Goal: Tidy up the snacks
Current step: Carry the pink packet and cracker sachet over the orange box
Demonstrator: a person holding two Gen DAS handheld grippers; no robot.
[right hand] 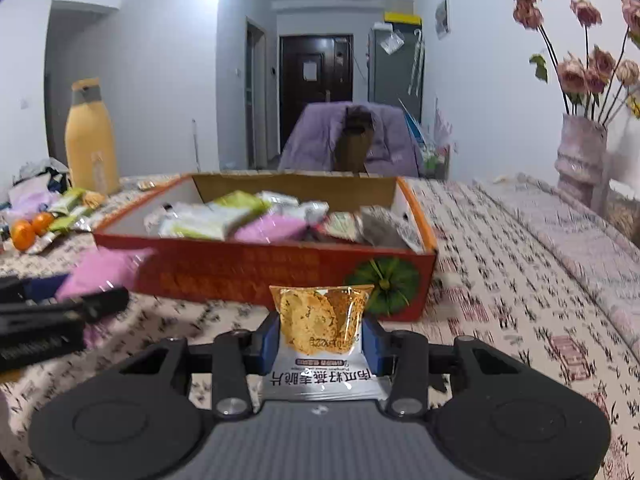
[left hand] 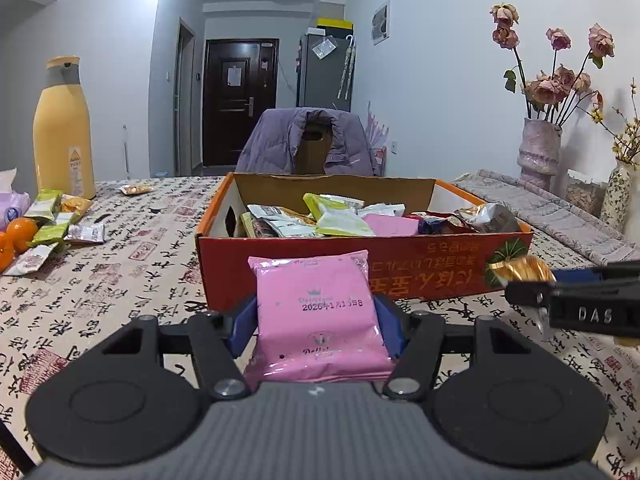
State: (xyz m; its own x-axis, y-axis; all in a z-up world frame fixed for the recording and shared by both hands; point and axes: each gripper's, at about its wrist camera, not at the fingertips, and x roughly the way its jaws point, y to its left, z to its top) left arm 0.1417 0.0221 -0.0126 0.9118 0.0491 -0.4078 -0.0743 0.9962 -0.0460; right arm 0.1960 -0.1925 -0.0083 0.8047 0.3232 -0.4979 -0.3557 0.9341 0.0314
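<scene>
Two claws, each loaded, face one box (left hand: 360, 276) dead ahead. Box = largest item: orange-red carton w/ open top, long axis running crosswise to both claws' pointing lines, near wall facing them. Already part-filled w/ mixed packets; a pink one lies approx. centre.

Left claw (left hand: 316, 320): jaws roughly half open, blue pads pressed on both side edges of pink packet (left hand: 316, 312). Packet stands upright betw. pads, long axis along claw's pointing line, top edge overlapping box's near wall in left wrist view. Box lies straight fwd and slightly above packet's top edge; opening is beyond near rim.

Right claw (right hand: 322, 340): jaws narrower, clamped on gold packet (right hand: 322, 320), clear gold window fwd, white printed end toward camera. Box again straight ahead, its right front corner w/ green emblem just past packet tip.

Relative standing: claws sit side by side, right claw just right of left; gold packet tip shows at left view's right edge, level w/ box's near wall. Neither is clearly nearer; both stop short of rim.

Judgement: coming move = lift over near rim, advance fwd, release above contents. Critical relation is packet height vs. rim; both packets look low, so lift first.

Remaining loose packets (left hand: 52, 220) lie well left of left claw, beside oranges (left hand: 20, 230).
</scene>
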